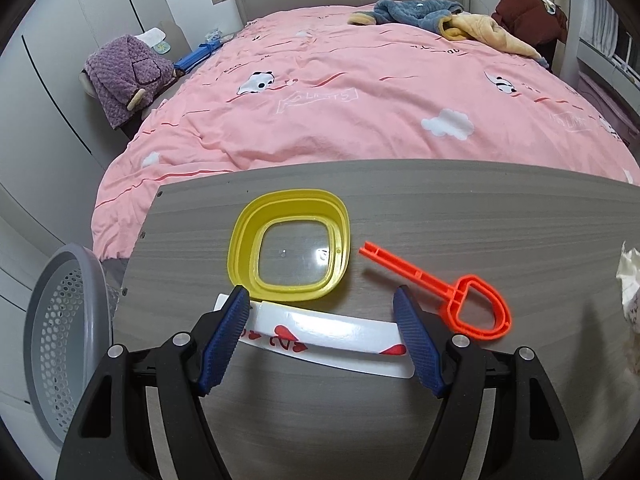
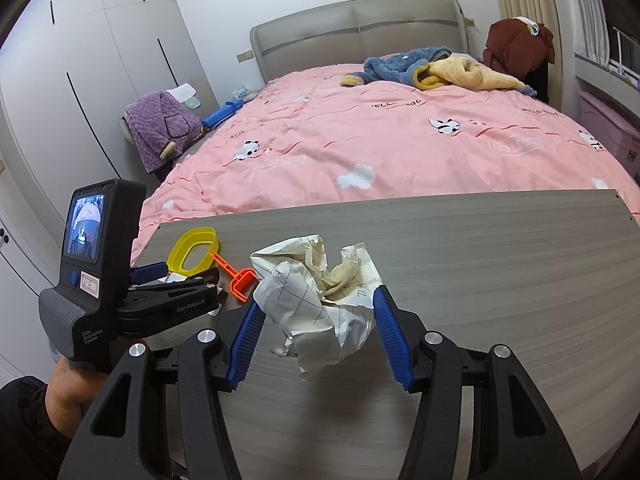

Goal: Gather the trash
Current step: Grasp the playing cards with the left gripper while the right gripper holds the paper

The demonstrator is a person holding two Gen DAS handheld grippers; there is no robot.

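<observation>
My left gripper (image 1: 322, 298) is open, its blue fingers on either side of a white playing card (image 1: 336, 330) with red hearts that lies flat on the grey wooden table (image 1: 480, 208). My right gripper (image 2: 318, 296) is open around a crumpled ball of white paper (image 2: 316, 292) on the table (image 2: 500, 264); the pads stand at its sides, contact unclear. The paper's edge shows at the far right of the left wrist view (image 1: 630, 280).
A yellow lid (image 1: 290, 252) with a clear window and an orange plastic toy shovel (image 1: 452, 292) lie beyond the card. A grey mesh waste basket (image 1: 66, 332) stands left of the table. A pink bed (image 1: 360, 92) lies behind. The left gripper's body (image 2: 104, 264) is left of the paper.
</observation>
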